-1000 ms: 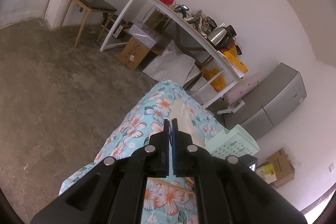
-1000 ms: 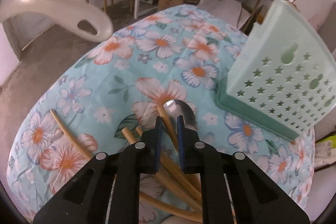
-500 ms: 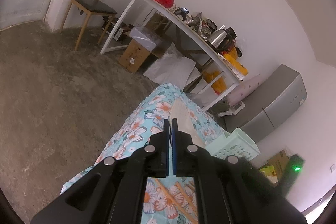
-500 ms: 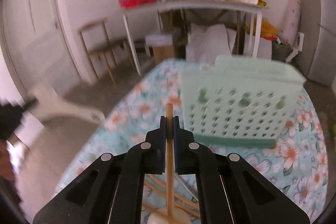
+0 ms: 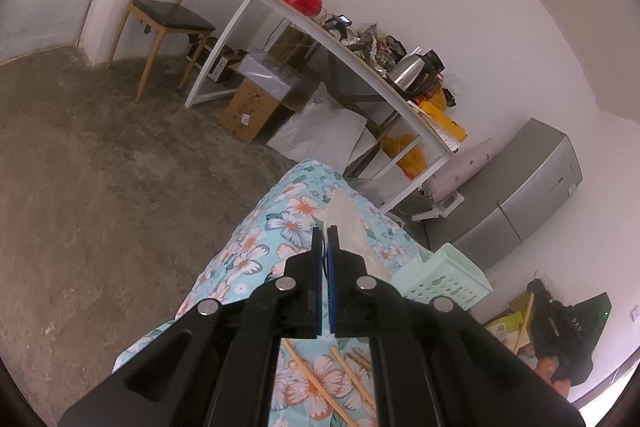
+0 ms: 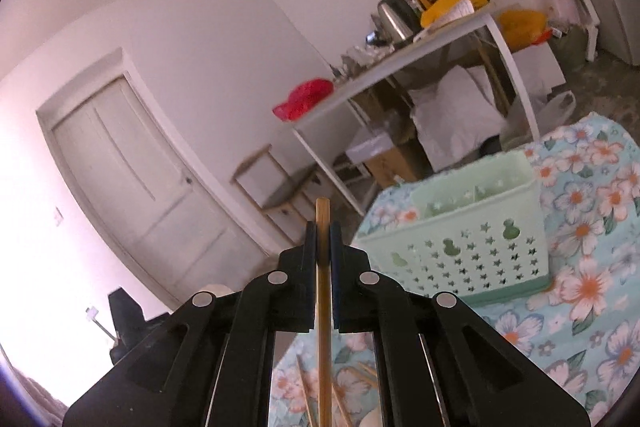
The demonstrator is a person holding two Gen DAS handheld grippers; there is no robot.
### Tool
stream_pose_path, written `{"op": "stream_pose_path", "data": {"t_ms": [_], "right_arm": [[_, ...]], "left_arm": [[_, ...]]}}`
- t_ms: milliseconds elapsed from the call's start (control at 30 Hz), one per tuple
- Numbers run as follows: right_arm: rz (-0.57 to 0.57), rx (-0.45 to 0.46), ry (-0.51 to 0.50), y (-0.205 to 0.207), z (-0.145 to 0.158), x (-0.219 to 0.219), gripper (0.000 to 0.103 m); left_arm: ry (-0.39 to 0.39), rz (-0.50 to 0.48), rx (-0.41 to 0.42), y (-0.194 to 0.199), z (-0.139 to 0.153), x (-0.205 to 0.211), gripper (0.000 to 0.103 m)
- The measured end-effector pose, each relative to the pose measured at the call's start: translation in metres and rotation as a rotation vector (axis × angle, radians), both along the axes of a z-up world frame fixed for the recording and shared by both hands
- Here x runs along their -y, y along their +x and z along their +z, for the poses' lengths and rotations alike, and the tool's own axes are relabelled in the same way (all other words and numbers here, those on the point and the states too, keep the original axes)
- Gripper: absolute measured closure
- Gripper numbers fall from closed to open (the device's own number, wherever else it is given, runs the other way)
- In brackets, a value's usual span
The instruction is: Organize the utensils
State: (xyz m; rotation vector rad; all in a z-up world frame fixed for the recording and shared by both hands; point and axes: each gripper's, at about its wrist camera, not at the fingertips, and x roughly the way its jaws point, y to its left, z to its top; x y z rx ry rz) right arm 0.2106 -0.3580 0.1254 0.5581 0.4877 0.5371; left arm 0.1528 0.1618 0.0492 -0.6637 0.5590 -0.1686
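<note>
Right tongs [image 6: 323,227] grip a wooden chopstick [image 6: 322,291], raised left of the green basket [image 6: 460,251]. Left tongs [image 5: 325,247] clamp a white utensil [image 5: 346,223]. Several chopsticks [image 5: 320,387] remain on the floral surface [image 5: 256,247]; most sorting appears outstanding.

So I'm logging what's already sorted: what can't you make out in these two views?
- Basket contents: right wrist view, the near wall hides the inside; left wrist view shows only a corner.
- White utensil in the left gripper: its handle end is hidden behind the fingers.
- Chopstick in the right gripper: its lower end is cut off by the frame edge.
- Loose chopsticks on the tablecloth: count unclear, both grippers' bodies cover them.
</note>
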Motion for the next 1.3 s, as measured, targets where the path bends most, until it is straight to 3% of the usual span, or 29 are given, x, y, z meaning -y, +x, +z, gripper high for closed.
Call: {"op": "stream_pose_path", "data": {"t_ms": [167,267,533,633,700,933,1133,1300], "right_arm": [[-0.022,-0.005,-0.065,-0.004,0.006,0.007,0.099],[0.029,-0.034,-0.121,0.000,0.006,-0.003,0.099],[0.260,-0.185,-0.249,0.023,-0.052,-0.082,0.097],[0.290,-0.224,-0.370,0.026,-0.075,-0.110,0.087],[0.280,-0.226,-0.409,0.022,-0.083,-0.113,0.069],[0.116,-0.254,-0.311,-0.024,-0.080,-0.041,0.066],[-0.039,-0.489,-0.259,-0.104,-0.126,0.015,0.065],[-0.066,-0.614,-0.147,-0.141,-0.159,0.018,0.065]], "left_arm": [[0.009,-0.004,0.002,0.004,0.003,0.012,0.102],[0.006,-0.001,0.003,0.005,0.003,0.013,0.102],[0.013,-0.001,-0.001,0.007,0.004,0.013,0.102],[0.017,0.002,-0.006,0.008,0.004,0.011,0.102],[0.020,0.003,-0.007,0.007,0.004,0.012,0.102],[0.015,0.002,-0.024,0.012,-0.002,0.011,0.102],[0.011,0.006,-0.040,0.019,-0.007,0.010,0.102],[0.015,-0.009,-0.050,0.027,-0.009,0.018,0.102]]}}
